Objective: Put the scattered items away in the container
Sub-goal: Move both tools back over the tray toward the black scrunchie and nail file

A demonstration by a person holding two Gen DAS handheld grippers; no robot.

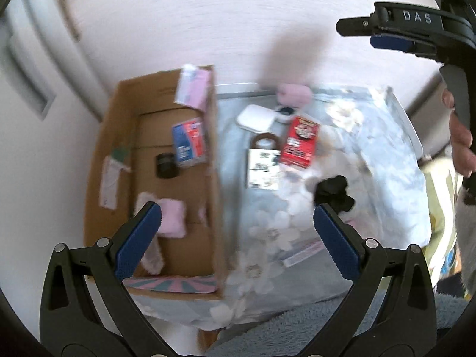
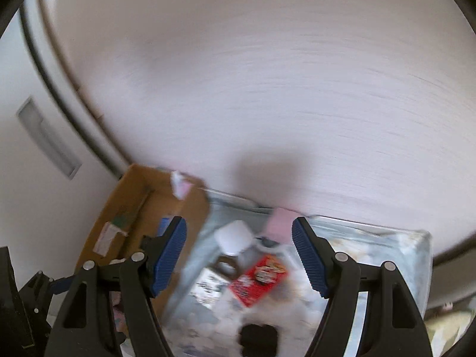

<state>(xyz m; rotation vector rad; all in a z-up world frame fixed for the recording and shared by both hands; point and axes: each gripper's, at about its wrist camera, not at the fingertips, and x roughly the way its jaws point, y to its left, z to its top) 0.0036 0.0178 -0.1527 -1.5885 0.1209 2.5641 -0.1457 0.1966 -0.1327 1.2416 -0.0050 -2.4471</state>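
Against the pale wall on the left, I see the open brown cardboard box (image 1: pixel 125 136) standing just beside the floral-covered table (image 1: pixel 372 160). Inside it lie a blue-and-red packet (image 1: pixel 190 142), a small black jar (image 1: pixel 167 165) and a pink folded cloth (image 1: pixel 172 218); a pink-and-white pouch (image 1: pixel 192 89) leans on its far rim. My left gripper (image 1: pixel 238 232) hangs above the box's right wall, its blue-padded jaws spread wide with nothing between them.

Right of the box, on the cloth, I make out a white rounded case (image 1: pixel 255 118), a brown-capped bottle with a white label (image 1: pixel 263 160) and, touching it, a red printed carton (image 1: pixel 300 142). A pink block (image 1: pixel 293 93) sits at the table's far edge, and a black crumpled item (image 1: pixel 333 189) lies nearer me. Everything is blurred.

My right gripper (image 2: pixel 239 255) hovers over these scattered things, jaws likewise apart and empty. From the left camera, a hand (image 1: pixel 461 145) grips its handle at the far right.
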